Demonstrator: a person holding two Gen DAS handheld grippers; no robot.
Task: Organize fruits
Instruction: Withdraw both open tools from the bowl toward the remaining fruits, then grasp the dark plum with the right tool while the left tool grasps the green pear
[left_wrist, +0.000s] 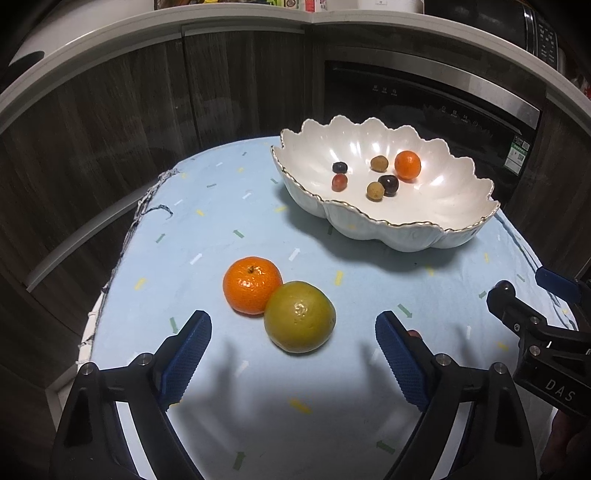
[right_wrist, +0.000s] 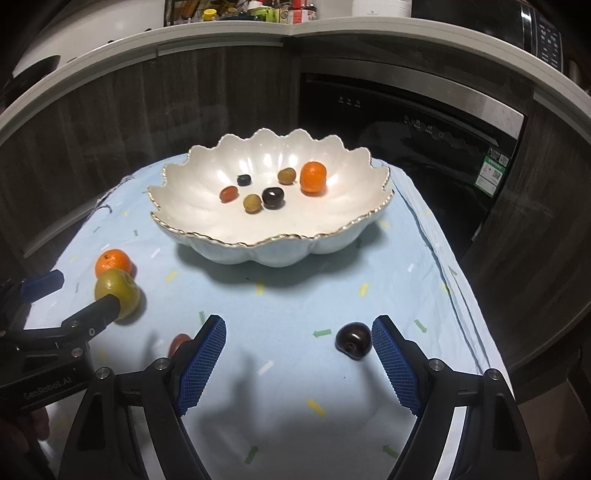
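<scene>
A white scalloped bowl (left_wrist: 413, 236) (right_wrist: 229, 251) at the back of the blue cloth holds a small mandarin (left_wrist: 407, 165) (right_wrist: 313, 177) and several small fruits. Nearer on the cloth a mandarin (left_wrist: 252, 285) (right_wrist: 112, 263) touches a green citrus (left_wrist: 299, 315) (right_wrist: 117, 291). My left gripper (left_wrist: 293, 325) (right_wrist: 77, 293) stands open, the green citrus between its fingertips and untouched by the pads. My right gripper (right_wrist: 299, 326) (left_wrist: 528, 286) is open over the cloth. A dark plum (right_wrist: 352, 339) lies just inside its right finger (right_wrist: 391, 354). A small red fruit (right_wrist: 179, 341) (left_wrist: 415, 333) peeks from behind its left finger.
The blue cloth (left_wrist: 221, 229) (right_wrist: 295, 295) covers a small table with frayed left edge. Dark wooden cabinets (left_wrist: 147, 110) and a built-in oven (left_wrist: 443, 103) stand close behind. Jars and bottles sit on the counter (right_wrist: 258, 11) above.
</scene>
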